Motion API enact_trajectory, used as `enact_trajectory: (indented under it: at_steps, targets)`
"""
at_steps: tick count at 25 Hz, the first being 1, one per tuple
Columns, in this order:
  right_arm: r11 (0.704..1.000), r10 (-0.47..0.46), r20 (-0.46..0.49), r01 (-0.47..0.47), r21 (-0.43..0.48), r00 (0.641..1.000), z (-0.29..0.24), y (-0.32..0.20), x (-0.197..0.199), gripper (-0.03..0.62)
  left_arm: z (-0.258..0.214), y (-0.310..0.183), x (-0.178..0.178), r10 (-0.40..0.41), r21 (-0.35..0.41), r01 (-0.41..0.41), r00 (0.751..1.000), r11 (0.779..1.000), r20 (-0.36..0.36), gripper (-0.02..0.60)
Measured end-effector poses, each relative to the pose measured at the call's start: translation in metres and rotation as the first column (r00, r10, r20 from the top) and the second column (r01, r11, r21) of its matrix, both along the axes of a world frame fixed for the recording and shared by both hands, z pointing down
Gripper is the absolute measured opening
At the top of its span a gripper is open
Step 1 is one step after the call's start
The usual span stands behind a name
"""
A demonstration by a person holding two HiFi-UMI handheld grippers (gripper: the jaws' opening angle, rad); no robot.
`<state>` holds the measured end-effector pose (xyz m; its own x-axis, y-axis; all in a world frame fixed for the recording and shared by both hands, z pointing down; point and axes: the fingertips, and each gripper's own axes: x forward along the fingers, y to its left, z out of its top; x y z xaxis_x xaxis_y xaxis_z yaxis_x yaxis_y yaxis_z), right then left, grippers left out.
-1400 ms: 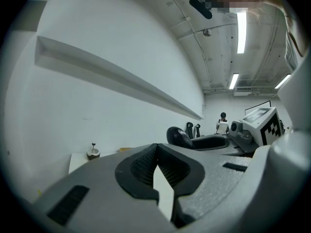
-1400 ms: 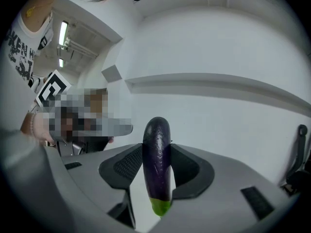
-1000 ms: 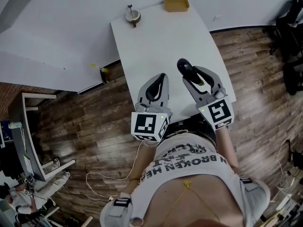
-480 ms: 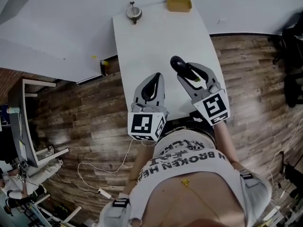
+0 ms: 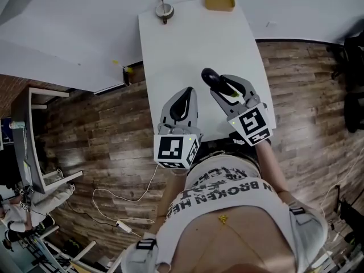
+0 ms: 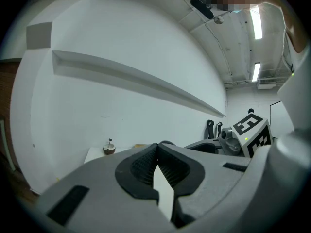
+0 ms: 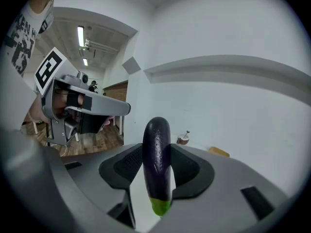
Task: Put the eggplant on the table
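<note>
While the left gripper (image 5: 186,92) is clenched, the right gripper (image 5: 228,84) grasps the eggplant (image 7: 156,159).

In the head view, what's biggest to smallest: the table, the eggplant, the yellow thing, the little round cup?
1. table
2. eggplant and yellow thing: about alike; the eggplant sits partly hidden in the right tool.
3. little round cup

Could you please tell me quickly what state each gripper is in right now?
Left gripper: closed, empty.
Right gripper: closed on the eggplant.
</note>
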<state>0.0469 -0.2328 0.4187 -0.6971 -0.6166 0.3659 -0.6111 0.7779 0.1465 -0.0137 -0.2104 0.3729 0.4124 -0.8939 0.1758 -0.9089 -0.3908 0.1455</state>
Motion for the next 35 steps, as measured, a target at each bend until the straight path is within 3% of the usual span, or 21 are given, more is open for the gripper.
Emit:
enact_trajectory:
  at_steps: [10,16,22,35]
  targets:
    - [0.997,-0.032,-0.073,0.027,-0.071,0.997,0.044,-0.001,-0.015,0.179,0.009,0.006,-0.024,-0.042,-0.029,0.042,0.999,0.999,0.002,-0.002]
    - [0.995,-0.077,-0.229,0.061,-0.079,0.970,0.086,0.000,-0.018,0.179,0.015,0.012,-0.035,-0.066,-0.043,0.067,0.998,0.997,0.009,-0.002]
    - [0.989,-0.132,-0.322,0.103,-0.105,0.937,0.127,0.004,-0.023,0.179,0.026,0.015,-0.047,-0.093,-0.064,0.094,0.996,0.994,0.020,-0.002]
    - [0.960,-0.219,-0.378,0.130,-0.249,0.900,0.194,0.011,-0.026,0.179,0.042,0.016,-0.054,-0.093,-0.099,0.096,0.995,0.990,0.038,-0.002]
